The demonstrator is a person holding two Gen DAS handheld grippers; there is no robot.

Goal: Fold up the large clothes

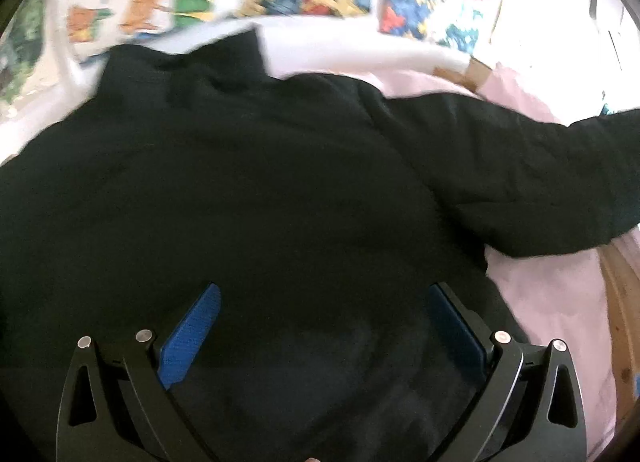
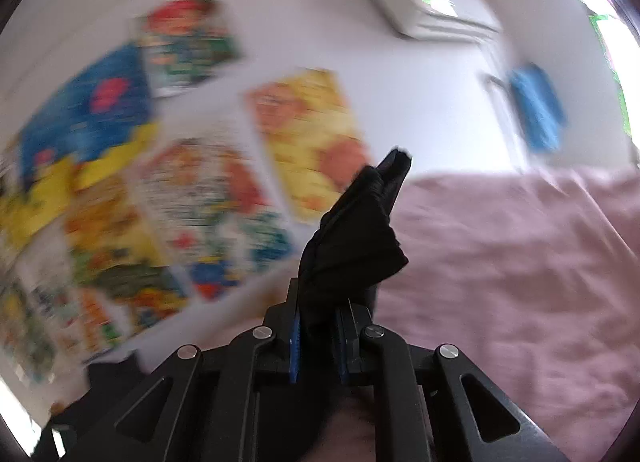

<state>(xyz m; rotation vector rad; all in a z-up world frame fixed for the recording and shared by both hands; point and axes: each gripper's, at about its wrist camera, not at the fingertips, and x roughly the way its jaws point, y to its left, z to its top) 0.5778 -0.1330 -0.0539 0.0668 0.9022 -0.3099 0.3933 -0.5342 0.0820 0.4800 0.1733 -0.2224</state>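
On the pink bedsheet (image 1: 552,294), a black garment (image 1: 240,182) is lying spread out, one sleeve (image 1: 520,166) reaching toward the right.

Colourful posters (image 2: 192,190) are covering the blurred white wall (image 2: 420,110) behind the bed, with an air conditioner (image 2: 436,18) and a blue cloth (image 2: 536,110) hanging higher up. The left gripper (image 1: 324,302) is hovering over the garment's body with its blue-padded jaws spread wide, gripping nothing. The right gripper (image 2: 316,326) is clenching a bunched fold of the black fabric, which is blocking the view past its fingers.
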